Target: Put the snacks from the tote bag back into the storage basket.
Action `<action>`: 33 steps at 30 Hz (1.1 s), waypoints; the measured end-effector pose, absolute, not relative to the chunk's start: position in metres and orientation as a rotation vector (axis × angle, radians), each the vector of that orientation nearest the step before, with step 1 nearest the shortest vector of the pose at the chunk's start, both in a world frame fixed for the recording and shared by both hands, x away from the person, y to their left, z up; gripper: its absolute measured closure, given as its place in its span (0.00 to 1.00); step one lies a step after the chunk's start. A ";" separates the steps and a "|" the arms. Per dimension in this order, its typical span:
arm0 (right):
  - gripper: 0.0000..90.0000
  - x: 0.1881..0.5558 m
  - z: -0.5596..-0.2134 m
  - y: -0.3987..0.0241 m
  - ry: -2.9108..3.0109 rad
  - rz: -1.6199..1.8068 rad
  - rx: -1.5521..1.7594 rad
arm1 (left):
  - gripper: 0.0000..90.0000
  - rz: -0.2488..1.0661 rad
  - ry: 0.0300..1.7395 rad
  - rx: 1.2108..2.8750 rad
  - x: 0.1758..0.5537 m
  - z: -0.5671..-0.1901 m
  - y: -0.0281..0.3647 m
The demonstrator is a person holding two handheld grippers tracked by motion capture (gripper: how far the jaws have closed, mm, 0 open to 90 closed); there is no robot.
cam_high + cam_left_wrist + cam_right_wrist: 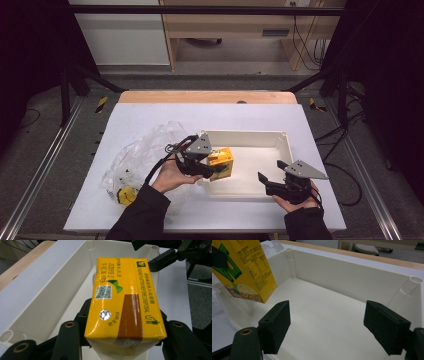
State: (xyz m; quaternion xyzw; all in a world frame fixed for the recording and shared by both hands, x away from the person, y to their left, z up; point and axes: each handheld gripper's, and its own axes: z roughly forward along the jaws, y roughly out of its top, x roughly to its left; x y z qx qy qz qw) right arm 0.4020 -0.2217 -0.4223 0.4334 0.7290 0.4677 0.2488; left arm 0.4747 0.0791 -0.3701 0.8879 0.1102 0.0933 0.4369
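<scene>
- The white bin (280, 142) on the counter (150, 115) has a bare floor across its middle and right part; a claw could come down there.
- Its upright walls bar any sideways entry.
- The yellow carton (221, 163), clamped in the left claw (212, 172), hangs over the bin's left end and blocks that end.
- The right claw (270, 177), jaws spread, sits at the bin's near right wall.
- Crumpled clear plastic bag (142, 152) clutters the counter left of the bin.
- The counter's far strip lies bare.
</scene>
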 end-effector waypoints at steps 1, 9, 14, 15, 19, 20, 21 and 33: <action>0.24 0.402 -0.422 -0.222 1.987 1.274 1.181 | 0.56 0.227 0.266 2.217 0.475 -0.371 0.079; 0.24 0.402 -0.422 -0.222 1.987 1.272 1.177 | 0.56 0.197 0.238 2.232 0.479 -0.379 0.080; 0.24 0.402 -0.423 -0.221 1.993 1.267 1.171 | 0.56 0.184 0.222 2.251 0.481 -0.383 0.082; 0.24 0.403 -0.423 -0.221 1.993 1.267 1.171 | 0.56 0.183 0.223 2.252 0.481 -0.384 0.082; 0.24 0.403 -0.423 -0.221 1.993 1.268 1.172 | 0.56 0.167 0.217 2.242 0.482 -0.387 0.084; 0.24 0.402 -0.423 -0.221 1.993 1.268 1.174 | 0.56 0.164 0.213 2.244 0.483 -0.389 0.084; 0.24 0.402 -0.423 -0.221 1.993 1.268 1.174 | 0.56 0.164 0.213 2.244 0.483 -0.389 0.084; 0.24 0.403 -0.424 -0.220 1.995 1.269 1.169 | 0.56 0.147 0.210 2.263 0.487 -0.402 0.084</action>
